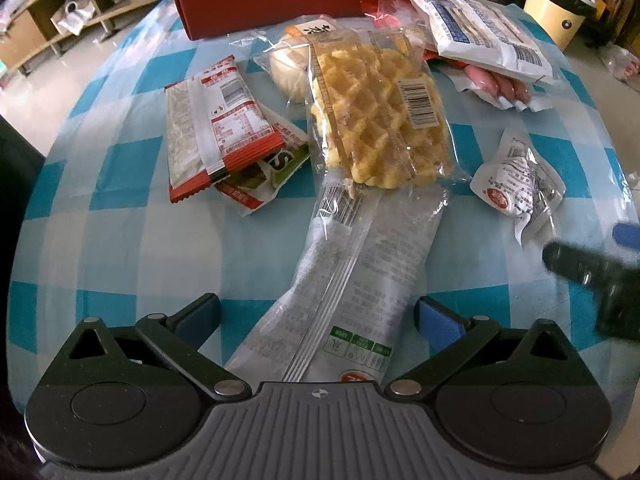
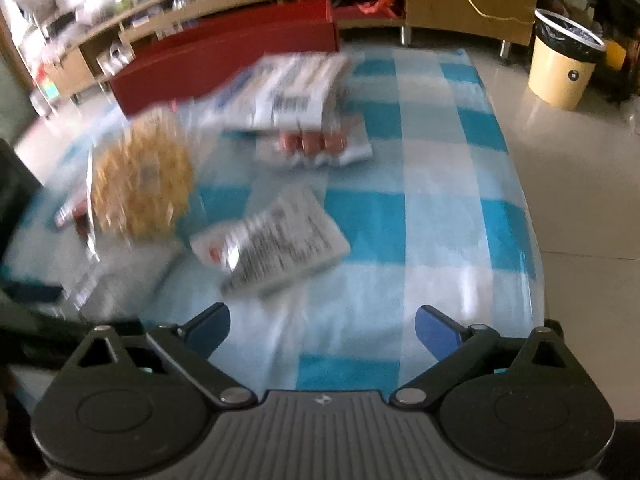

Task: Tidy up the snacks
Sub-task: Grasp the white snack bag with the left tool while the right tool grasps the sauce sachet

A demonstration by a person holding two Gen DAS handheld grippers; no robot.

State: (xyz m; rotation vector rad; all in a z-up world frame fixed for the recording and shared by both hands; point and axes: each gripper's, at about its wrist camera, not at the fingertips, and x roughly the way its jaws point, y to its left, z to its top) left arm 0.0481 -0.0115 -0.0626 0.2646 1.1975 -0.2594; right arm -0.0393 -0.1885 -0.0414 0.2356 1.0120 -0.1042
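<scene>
Only the left view shows the long silver packet (image 1: 352,280), lengthwise between the wide-open left gripper (image 1: 318,316). The right gripper (image 2: 322,330) is spread too, empty, over blurred checked cloth (image 2: 440,208).

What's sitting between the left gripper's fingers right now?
The near end of the long clear-and-white snack packet lies in the gap of the open left gripper, not yet pinched. Its far end runs under the waffle pack. Left wrist view shows it.

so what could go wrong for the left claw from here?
1. The long clear packet between the open left claw fingers has its far end under the waffle pack; lifting it may drag the waffles.
2. The right claw is close by, so the two could collide.
3. The right wrist view is motion-blurred, which makes aiming poor.
</scene>
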